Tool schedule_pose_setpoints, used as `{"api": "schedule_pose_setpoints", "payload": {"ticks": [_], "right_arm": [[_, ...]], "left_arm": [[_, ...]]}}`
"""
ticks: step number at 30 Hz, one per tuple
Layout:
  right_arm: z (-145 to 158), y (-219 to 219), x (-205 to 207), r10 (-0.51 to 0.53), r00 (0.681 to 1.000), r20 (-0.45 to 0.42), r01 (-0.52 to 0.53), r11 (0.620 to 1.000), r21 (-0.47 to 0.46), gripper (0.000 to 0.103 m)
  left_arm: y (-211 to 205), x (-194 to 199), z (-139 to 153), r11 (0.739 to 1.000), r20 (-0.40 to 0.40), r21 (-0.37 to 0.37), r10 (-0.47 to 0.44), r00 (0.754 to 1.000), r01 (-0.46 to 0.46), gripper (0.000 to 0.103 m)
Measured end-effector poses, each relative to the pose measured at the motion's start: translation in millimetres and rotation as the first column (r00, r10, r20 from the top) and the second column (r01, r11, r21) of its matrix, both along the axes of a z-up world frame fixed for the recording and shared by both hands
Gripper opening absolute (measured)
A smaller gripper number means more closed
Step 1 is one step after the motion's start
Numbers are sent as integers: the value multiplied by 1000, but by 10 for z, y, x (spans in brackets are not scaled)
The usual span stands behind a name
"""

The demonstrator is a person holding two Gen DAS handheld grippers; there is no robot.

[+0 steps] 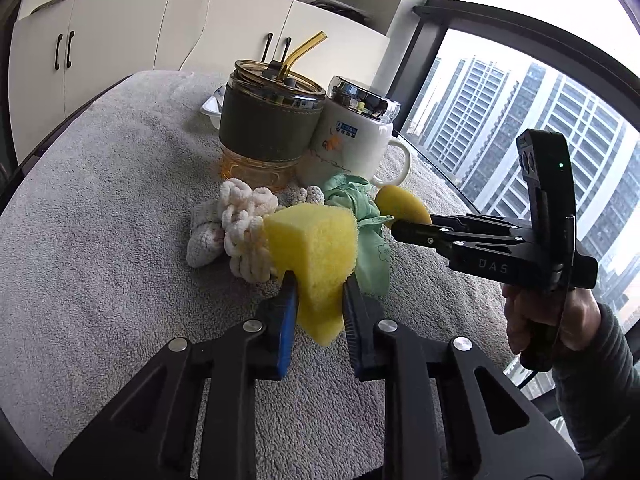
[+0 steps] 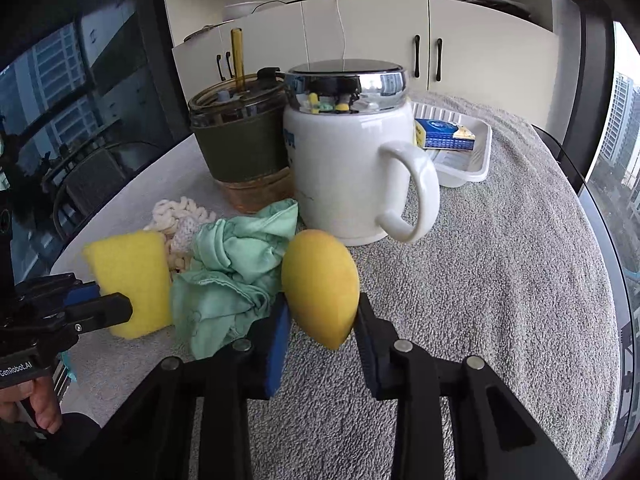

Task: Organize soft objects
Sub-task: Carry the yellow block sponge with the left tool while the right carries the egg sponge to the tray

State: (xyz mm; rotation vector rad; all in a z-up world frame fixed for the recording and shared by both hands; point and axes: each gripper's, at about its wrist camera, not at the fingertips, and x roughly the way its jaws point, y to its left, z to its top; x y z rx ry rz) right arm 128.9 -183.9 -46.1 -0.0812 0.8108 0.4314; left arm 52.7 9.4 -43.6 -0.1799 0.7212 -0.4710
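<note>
Our left gripper [image 1: 318, 300] has its jaws clamped on the yellow sponge [image 1: 316, 248]; our right gripper [image 2: 322, 330] squeezes the yellow egg-shaped sponge [image 2: 320, 284] beside the green cloth [image 2: 228, 268].

Left wrist view looks close along its fingers toward the cabinets, window at its right. Right wrist view faces the same cabinets. Both share the mug [image 1: 352, 148] [image 2: 348, 172] and towel [image 1: 100, 240] [image 2: 500, 280].
</note>
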Motion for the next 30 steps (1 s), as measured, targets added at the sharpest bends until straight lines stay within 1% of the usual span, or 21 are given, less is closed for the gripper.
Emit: {"api": "schedule_pose_setpoints", "payload": {"ticks": [9,16,24,30], "right_arm": [[273,-83,-302,-17,999,42,17,1000,15,34],[349,-77,-396,-16,999,49,16,1000,3,34],[404,-186,-462,-23,999,33,25,999,-34,34],[521,-381,-390,-51,998,38,53,997,-57,34]], "left_arm": [[111,-156,257,1000,49,-4,-5,999,5,20],[171,-148,295,1000,53,10,-5,999,4,20],[373,-30,437,999,57,41,18,998,-21,20],[526,131,613,995,92,88,33,995,-41,20]]}}
